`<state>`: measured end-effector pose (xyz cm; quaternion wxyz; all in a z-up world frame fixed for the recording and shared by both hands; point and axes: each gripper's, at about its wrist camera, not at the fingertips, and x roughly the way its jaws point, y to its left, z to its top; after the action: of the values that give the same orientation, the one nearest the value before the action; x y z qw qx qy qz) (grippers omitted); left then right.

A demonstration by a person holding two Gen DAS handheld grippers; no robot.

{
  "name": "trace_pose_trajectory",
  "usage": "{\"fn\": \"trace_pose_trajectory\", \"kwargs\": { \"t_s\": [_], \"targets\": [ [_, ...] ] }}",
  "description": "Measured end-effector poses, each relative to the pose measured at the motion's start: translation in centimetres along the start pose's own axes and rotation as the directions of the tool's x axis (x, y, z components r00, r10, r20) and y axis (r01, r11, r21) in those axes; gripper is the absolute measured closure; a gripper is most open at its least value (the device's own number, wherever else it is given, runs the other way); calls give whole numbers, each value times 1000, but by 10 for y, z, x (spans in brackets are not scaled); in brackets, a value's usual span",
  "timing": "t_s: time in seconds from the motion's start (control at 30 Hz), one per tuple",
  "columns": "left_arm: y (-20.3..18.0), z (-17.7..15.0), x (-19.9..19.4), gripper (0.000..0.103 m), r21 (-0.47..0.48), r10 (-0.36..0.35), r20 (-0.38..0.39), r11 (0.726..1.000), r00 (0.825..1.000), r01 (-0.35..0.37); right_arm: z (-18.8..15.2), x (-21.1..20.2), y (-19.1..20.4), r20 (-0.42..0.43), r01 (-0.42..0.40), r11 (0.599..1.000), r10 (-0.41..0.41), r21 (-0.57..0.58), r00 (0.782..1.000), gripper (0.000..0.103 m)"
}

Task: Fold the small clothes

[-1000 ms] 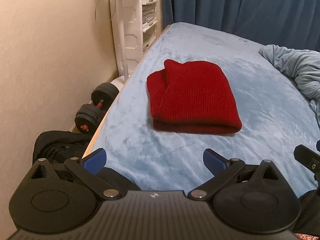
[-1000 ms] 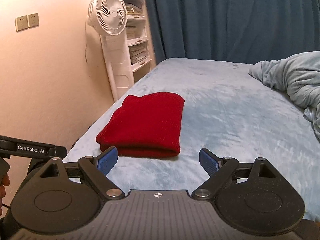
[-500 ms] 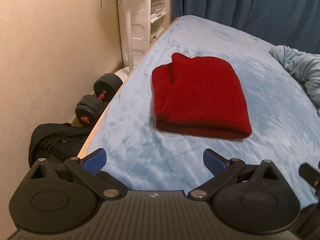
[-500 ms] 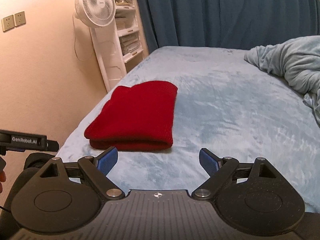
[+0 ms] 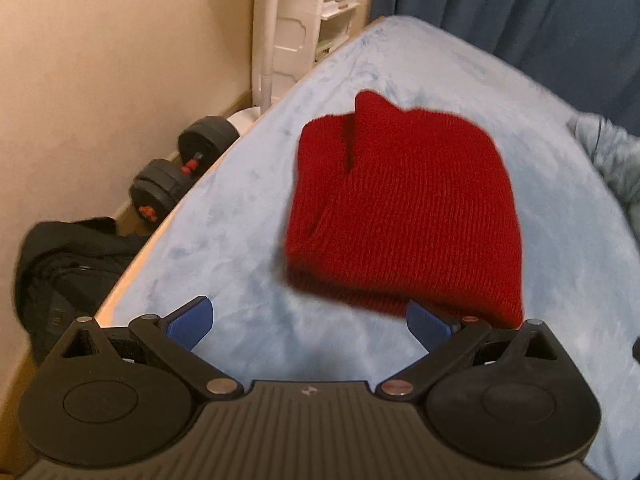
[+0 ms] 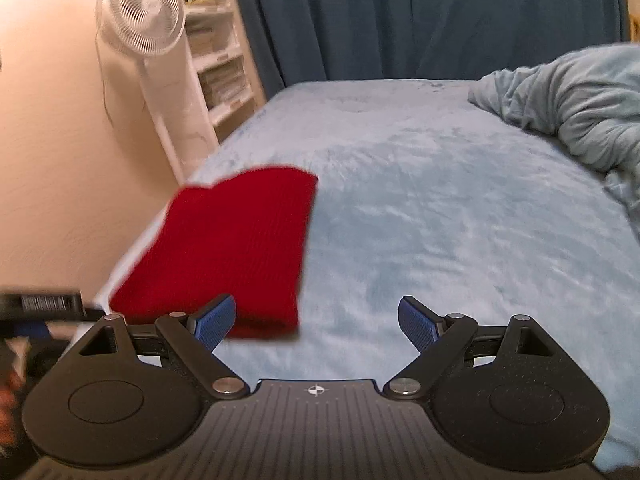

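Red knit (image 5: 404, 216) lies folded flat on the bed (image 5: 248, 208) near its left edge, long axis running away from you, folded edge nearest you. Your left gripper (image 5: 308, 322) hovers low at that near edge, fingers spread wide, holding nothing. Your right gripper (image 6: 316, 320) sits level just right of the knit, fingers also apart, empty.

**Item count**

- 1 red knit garment (image 5: 404, 216), folded, centre frame in the left wrist view
- 2 tongs: left tongs (image 5: 310, 322), right tongs (image 6: 316, 322), 2 blue fingertips each
- 1 bed (image 6: 440, 208)
- 1 crumpled blue blanket (image 6: 572, 100), upper right
- 1 white fan (image 6: 140, 16), upper left
- 1 white shelf unit (image 6: 220, 68)
- 1 dumbbell (image 5: 184, 168), 2 plate stacks
- 1 black bag (image 5: 60, 268), lower left
- 1 dark blue curtain (image 6: 400, 20)
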<state>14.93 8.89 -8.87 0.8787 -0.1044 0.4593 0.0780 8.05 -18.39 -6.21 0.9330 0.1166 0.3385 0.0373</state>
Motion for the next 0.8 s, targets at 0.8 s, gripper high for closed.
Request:
{"fn": "trace_pose_trajectory", "kwargs": {
  "t_s": [0.8],
  "targets": [
    [60, 6, 120, 0, -591, -203, -136, 802, 970, 85, 145, 373, -7, -381, -61, 961, 165, 270, 910, 9]
  ]
}}
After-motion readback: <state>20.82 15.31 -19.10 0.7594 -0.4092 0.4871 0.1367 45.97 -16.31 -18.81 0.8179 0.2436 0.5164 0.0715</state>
